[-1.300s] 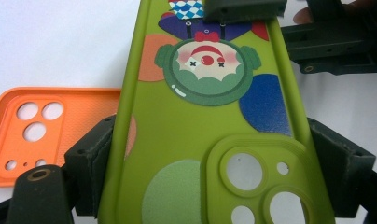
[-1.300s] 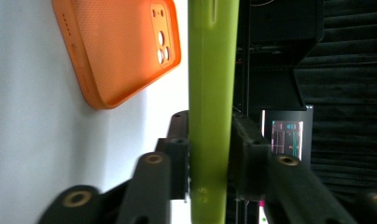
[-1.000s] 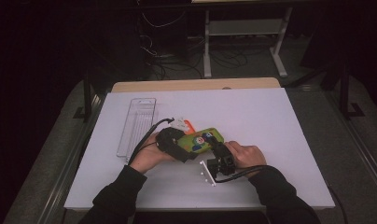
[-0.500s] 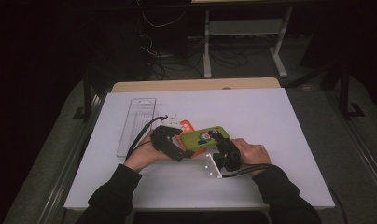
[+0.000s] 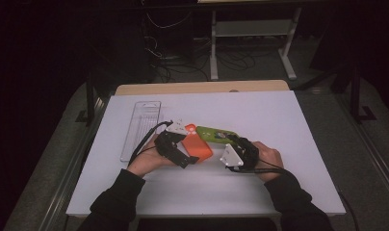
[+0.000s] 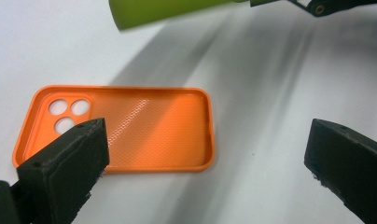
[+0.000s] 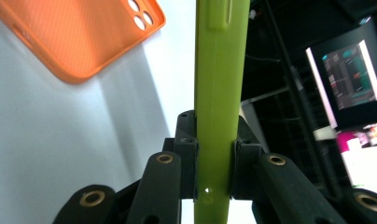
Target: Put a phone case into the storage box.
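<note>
Right claw clamped tight on the green phone, held off the table. Left claw spread wide over the orange case, lying flat, green phone at 12 o'clock.

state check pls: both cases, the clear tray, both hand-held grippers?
Orange phone case: lying flat on the table, open side up, empty, free of any grip.
Green phone case: clamped edge-on, lifted off the table.
Clear tray: flat on the table, looks empty.
Left hand-held gripper: open, over the orange case.
Right hand-held gripper: shut on the green case.
</note>
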Demonstrator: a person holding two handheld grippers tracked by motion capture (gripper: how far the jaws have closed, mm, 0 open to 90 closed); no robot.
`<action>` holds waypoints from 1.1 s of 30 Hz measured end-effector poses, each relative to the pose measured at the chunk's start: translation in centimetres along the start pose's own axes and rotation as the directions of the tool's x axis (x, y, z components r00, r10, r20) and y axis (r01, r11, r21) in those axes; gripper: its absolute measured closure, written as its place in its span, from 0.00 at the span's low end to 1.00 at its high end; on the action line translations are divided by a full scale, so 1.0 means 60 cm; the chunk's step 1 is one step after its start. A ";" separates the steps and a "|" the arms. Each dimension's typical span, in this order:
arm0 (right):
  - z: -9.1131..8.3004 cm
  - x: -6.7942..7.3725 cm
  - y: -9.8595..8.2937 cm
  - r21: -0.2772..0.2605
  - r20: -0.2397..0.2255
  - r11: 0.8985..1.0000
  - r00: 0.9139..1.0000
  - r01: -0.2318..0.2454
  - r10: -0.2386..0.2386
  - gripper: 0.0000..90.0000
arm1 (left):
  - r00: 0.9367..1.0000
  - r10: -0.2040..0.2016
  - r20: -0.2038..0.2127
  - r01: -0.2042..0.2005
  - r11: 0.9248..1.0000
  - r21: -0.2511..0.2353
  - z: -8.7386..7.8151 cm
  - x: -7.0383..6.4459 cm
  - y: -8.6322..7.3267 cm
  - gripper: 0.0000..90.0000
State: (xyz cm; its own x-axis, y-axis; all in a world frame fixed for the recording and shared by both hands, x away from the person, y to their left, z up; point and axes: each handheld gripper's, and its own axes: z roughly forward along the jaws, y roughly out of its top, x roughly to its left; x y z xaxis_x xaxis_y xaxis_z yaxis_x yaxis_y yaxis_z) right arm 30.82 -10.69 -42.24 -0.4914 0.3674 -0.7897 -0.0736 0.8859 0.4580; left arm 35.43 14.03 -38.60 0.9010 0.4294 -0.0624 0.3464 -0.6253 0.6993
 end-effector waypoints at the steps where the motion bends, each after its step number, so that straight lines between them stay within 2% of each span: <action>1: 0.000 -0.002 -0.001 -0.002 -0.007 1.000 1.000 -0.021 0.021 0.84 | 1.000 0.010 -0.001 -0.010 1.000 0.008 -0.001 0.001 0.000 0.00; 3: 0.000 -0.006 -0.003 0.004 -0.035 0.997 0.996 -0.082 0.082 0.84 | 1.000 0.006 -0.003 -0.006 1.000 0.004 0.001 0.001 0.000 0.00; 5: 0.000 -0.007 -0.002 0.003 -0.052 0.986 0.984 -0.169 0.169 0.84 | 1.000 -0.011 -0.005 0.011 1.000 -0.001 0.002 0.000 0.000 0.00; 8: 0.000 -0.016 -0.006 0.004 -0.079 0.976 0.973 -0.216 0.215 0.84 | 1.000 0.004 -0.006 -0.004 1.000 0.018 0.000 0.003 -0.001 0.00; 11: 0.001 -0.026 -0.011 0.008 -0.102 0.964 0.959 -0.266 0.265 0.84 | 1.000 -0.020 -0.008 0.020 1.000 0.010 0.002 0.000 -0.001 0.00; 13: 0.001 -0.030 -0.014 0.014 -0.129 0.947 0.939 -0.321 0.320 0.84 | 1.000 -0.024 -0.010 0.024 1.000 0.004 0.003 -0.001 -0.002 0.00; 15: 0.001 -0.036 -0.017 0.017 -0.144 0.928 0.918 -0.372 0.371 0.84 | 1.000 -0.003 -0.009 0.003 1.000 0.022 0.002 0.000 -0.002 0.00; 16: 0.000 -0.037 -0.017 0.019 -0.154 0.910 0.898 -0.413 0.411 0.84 | 1.000 -0.004 -0.014 0.004 1.000 0.018 0.003 -0.001 -0.002 0.00; 17: 0.001 -0.040 -0.019 0.022 -0.160 0.898 0.885 -0.439 0.437 0.84 | 1.000 -0.018 -0.012 0.018 1.000 0.005 0.004 -0.002 -0.002 0.00; 18: 0.001 -0.043 -0.021 0.024 -0.168 0.886 0.872 -0.463 0.460 0.84 | 1.000 -0.018 -0.012 0.018 1.000 0.008 0.004 -0.003 -0.001 0.00; 19: 0.002 -0.047 -0.024 0.024 -0.177 0.880 0.864 -0.474 0.471 0.84 | 1.000 -0.017 -0.013 0.018 1.000 0.007 0.005 -0.002 -0.002 0.00; 22: 0.004 -0.054 -0.031 0.044 -0.206 0.835 0.813 -0.548 0.544 0.84 | 1.000 -0.008 -0.014 0.008 1.000 0.019 0.004 -0.001 -0.002 0.00; 23: 0.005 -0.057 -0.034 0.056 -0.213 0.816 0.791 -0.576 0.573 0.84 | 1.000 -0.011 -0.014 0.011 1.000 0.022 0.004 -0.001 -0.002 0.00; 24: 0.006 -0.059 -0.037 0.058 -0.221 0.805 0.779 -0.590 0.587 0.84 | 1.000 -0.012 -0.013 0.012 1.000 0.025 0.003 0.000 -0.002 0.00; 26: 0.008 -0.062 -0.041 0.075 -0.238 0.773 0.741 -0.630 0.628 0.84 | 1.000 -0.022 -0.011 0.022 1.000 0.020 0.004 0.000 -0.002 0.00; 27: 0.009 -0.065 -0.044 0.078 -0.247 0.764 0.730 -0.640 0.637 0.84 | 1.000 -0.027 -0.010 0.028 0.999 0.019 0.004 -0.001 -0.002 0.00; 29: 0.010 -0.070 -0.049 0.090 -0.259 0.734 0.695 -0.674 0.670 0.84 | 0.999 -0.033 -0.012 0.033 0.999 0.018 0.005 -0.001 -0.002 0.00; 30: 0.011 -0.072 -0.052 0.097 -0.266 0.713 0.673 -0.694 0.690 0.84 | 0.999 -0.030 -0.015 0.030 0.999 0.016 0.005 0.000 -0.002 0.00; 31: 0.011 -0.073 -0.053 0.106 -0.272 0.676 0.632 -0.729 0.725 0.84 | 0.999 -0.030 -0.019 0.030 0.999 0.015 0.005 0.000 -0.002 0.00; 32: 0.012 -0.075 -0.055 0.112 -0.284 0.643 0.596 -0.757 0.751 0.84 | 1.000 -0.018 -0.025 0.018 0.999 0.027 0.002 0.002 -0.002 0.01; 33: 0.013 -0.077 -0.059 0.125 -0.289 0.617 0.567 -0.777 0.772 0.84 | 0.999 -0.013 -0.033 0.014 1.000 0.028 0.001 0.002 -0.002 0.03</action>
State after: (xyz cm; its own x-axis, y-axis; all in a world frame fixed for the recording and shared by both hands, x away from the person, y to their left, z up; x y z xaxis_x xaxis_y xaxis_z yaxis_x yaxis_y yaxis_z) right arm 34.05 -15.28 -40.53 -0.5862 0.8098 0.0239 0.4450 0.2971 0.8448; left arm 35.54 14.13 -38.74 0.8872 0.4588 -0.0484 0.3664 -0.6371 0.6781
